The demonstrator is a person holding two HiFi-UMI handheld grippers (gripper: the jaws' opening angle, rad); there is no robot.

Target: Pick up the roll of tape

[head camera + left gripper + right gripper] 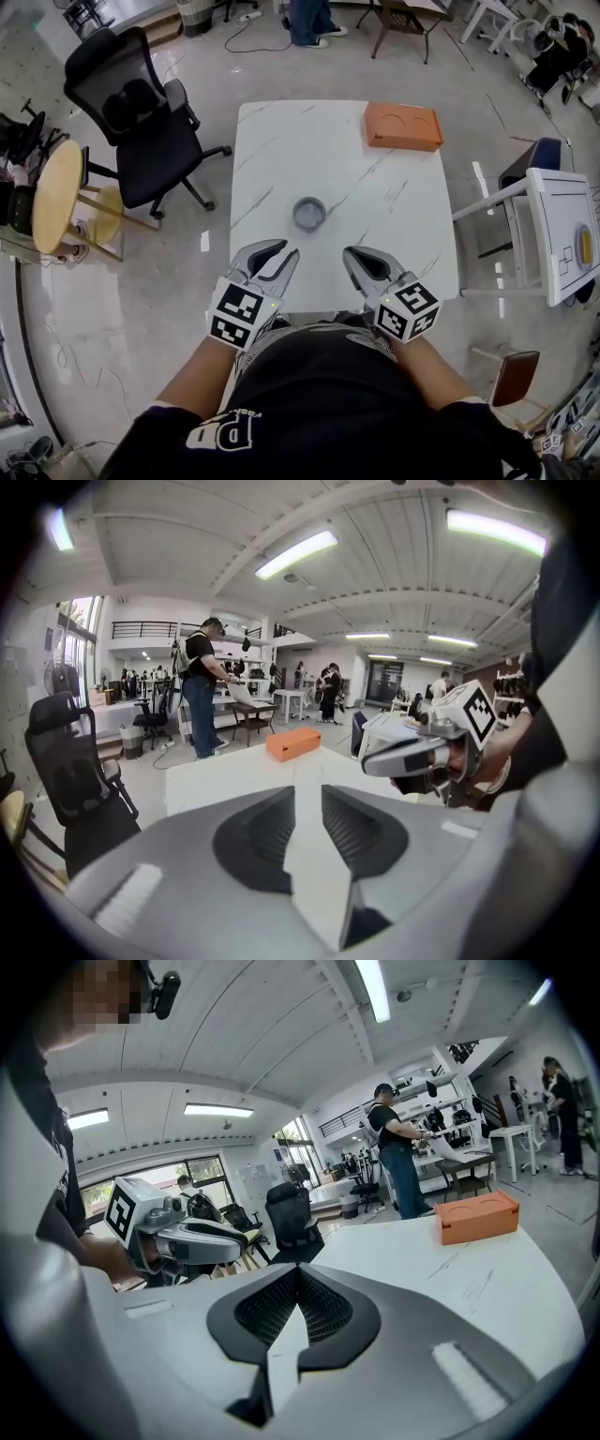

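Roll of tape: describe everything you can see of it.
The roll of tape is a small grey ring lying flat, hole up, near the middle of the white marbled table. Nothing touches it; the left gripper and right gripper sit short of it, towards the person.

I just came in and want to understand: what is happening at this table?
A person holds tongs in each hand at the near edge of the white table. The roll of tape lies in the middle, ahead of both and not yet touched. The left tongs are slightly open and empty; the right tongs are shut on nothing. An orange box sits at the far corner.
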